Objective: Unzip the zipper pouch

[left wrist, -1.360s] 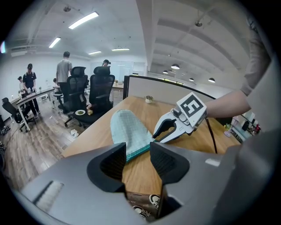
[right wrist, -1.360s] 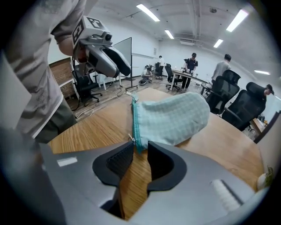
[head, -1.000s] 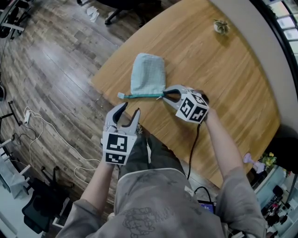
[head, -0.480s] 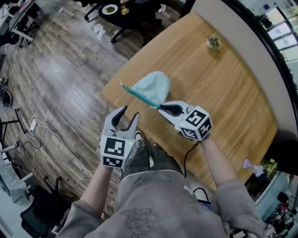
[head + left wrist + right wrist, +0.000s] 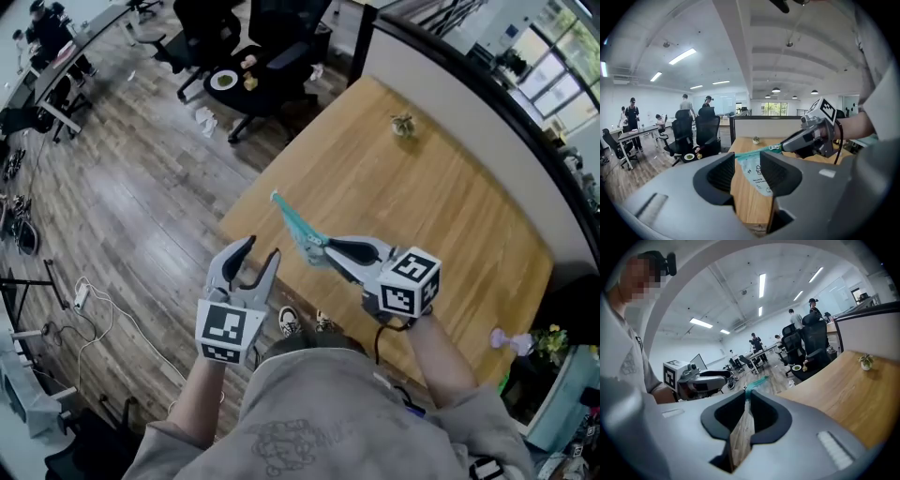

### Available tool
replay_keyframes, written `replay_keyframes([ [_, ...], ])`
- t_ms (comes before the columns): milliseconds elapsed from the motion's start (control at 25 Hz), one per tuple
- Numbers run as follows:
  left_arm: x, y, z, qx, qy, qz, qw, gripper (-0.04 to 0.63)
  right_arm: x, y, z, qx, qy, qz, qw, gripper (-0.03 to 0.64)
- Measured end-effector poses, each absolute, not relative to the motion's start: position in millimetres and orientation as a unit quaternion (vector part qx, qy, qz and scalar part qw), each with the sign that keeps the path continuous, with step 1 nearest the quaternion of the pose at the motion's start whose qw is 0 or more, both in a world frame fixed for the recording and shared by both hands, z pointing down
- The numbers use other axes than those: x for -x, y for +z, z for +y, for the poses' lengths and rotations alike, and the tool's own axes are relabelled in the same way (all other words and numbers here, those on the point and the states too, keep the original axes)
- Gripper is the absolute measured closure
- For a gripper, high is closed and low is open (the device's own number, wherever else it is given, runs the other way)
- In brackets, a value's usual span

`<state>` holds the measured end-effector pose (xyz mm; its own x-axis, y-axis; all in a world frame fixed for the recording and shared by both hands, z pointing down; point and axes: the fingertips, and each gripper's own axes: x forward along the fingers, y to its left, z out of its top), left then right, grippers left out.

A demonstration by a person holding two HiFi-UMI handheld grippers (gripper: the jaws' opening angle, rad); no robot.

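The zipper pouch (image 5: 298, 228) hangs mid-frame in the head view, above the bench (image 5: 450, 202), pinched at its zipper end by your right gripper (image 5: 323, 252), whose jaws have just been closing, while your left gripper (image 5: 262, 248), lower left, holds its jaws spread on nothing.
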<state>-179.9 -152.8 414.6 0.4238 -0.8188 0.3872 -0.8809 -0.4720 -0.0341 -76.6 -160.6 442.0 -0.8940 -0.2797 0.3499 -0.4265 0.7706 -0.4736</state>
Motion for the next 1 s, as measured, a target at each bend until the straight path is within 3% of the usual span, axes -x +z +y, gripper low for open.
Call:
replay_keyframes([
  [400,170,369,-132,-0.86,0.11,-0.484,0.116,0.426,54,383,-142,-0.197,0.301,-0.931,0.062,0.568],
  [1000,90,343,-119,-0.943,0.132,-0.289,0.097,0.434,58,356,-112,-0.1,0.184,-0.967,0.147,0.568],
])
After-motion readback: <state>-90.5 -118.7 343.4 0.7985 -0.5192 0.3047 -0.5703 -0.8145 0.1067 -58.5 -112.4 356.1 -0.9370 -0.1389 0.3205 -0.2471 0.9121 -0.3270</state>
